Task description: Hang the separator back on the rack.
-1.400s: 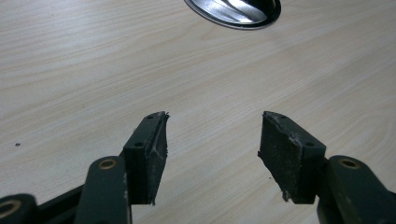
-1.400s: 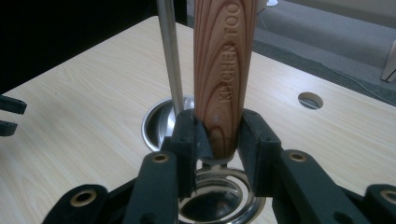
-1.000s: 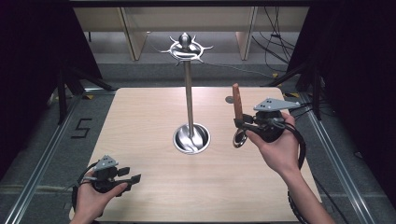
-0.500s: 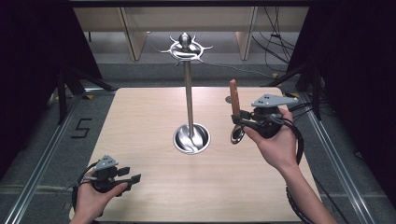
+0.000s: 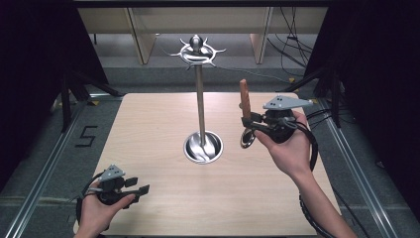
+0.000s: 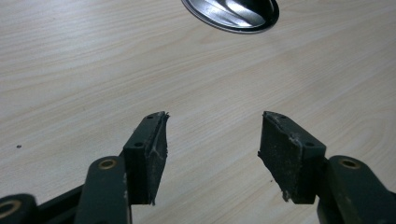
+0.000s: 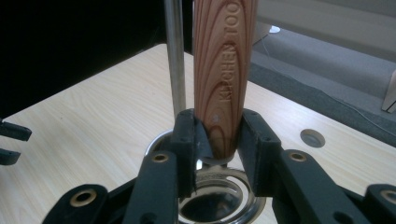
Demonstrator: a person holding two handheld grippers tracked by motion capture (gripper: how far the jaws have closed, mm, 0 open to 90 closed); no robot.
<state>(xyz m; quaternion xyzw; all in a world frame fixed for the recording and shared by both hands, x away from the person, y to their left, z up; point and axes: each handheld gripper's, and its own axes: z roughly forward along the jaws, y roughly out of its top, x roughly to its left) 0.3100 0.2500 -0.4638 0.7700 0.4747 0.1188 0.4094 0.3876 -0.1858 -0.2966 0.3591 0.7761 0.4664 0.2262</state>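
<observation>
Since the earlier frame my right claw [image 5: 249, 125] has lifted the utensil a little and moved it slightly toward the stand; my left claw [image 5: 141, 189] has stayed in its place at the near left corner of the surface [image 5: 148, 124].

My right claw is closed on the wooden handle [image 7: 223, 70] of a kitchen tool. The handle points straight up, and the metal ring-shaped end [image 5: 247, 139] hangs below the jaws. In the right gripper view the jaws press the lower end of the handle from both sides, and the words "KITCHEN TOO…" are readable on the wood. My left claw is open and holds nothing; in the left gripper view I see bare wood between its pads [image 6: 149, 149].

The stand [image 5: 200, 99] is in the middle of the surface: a thin steel pole with a round dish base [image 5: 203, 148] and a crown of hooks [image 5: 197, 49] on top. The hooks look empty, and the dish base also seems to have nothing inside, only reflections.

I judge that the picking up is done, and the tool is in the air, to the right of the pole and well below the hooks. What is left, I think, is to raise it up and hang it on one hook, then release.
</observation>
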